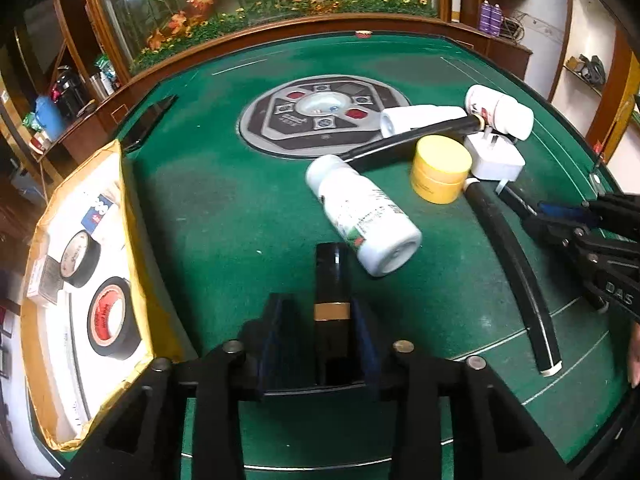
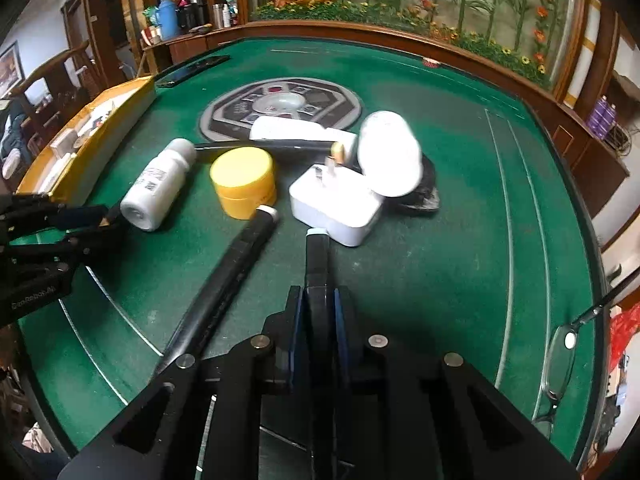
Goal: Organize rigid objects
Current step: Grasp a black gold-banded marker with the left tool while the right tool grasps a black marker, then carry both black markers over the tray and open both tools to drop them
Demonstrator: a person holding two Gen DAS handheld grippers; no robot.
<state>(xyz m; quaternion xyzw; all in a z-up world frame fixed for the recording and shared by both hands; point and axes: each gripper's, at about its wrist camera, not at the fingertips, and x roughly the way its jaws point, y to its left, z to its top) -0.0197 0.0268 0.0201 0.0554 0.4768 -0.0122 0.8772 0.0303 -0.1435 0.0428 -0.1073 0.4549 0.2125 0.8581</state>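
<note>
My left gripper is shut on a black tube with a gold band, held low over the green table. A white bottle lies on its side just ahead of it. My right gripper is shut on a flat black strip with a white tip, whose end nearly touches a white plug adapter. A yellow jar, a second black strip, a long black rod and two more white bottles lie clustered around the adapter.
A yellow-rimmed open box at the table's left edge holds two black tape rolls and small cartons. A round control panel sits in the table centre. A black phone lies at far left. Glasses rest at the right rim.
</note>
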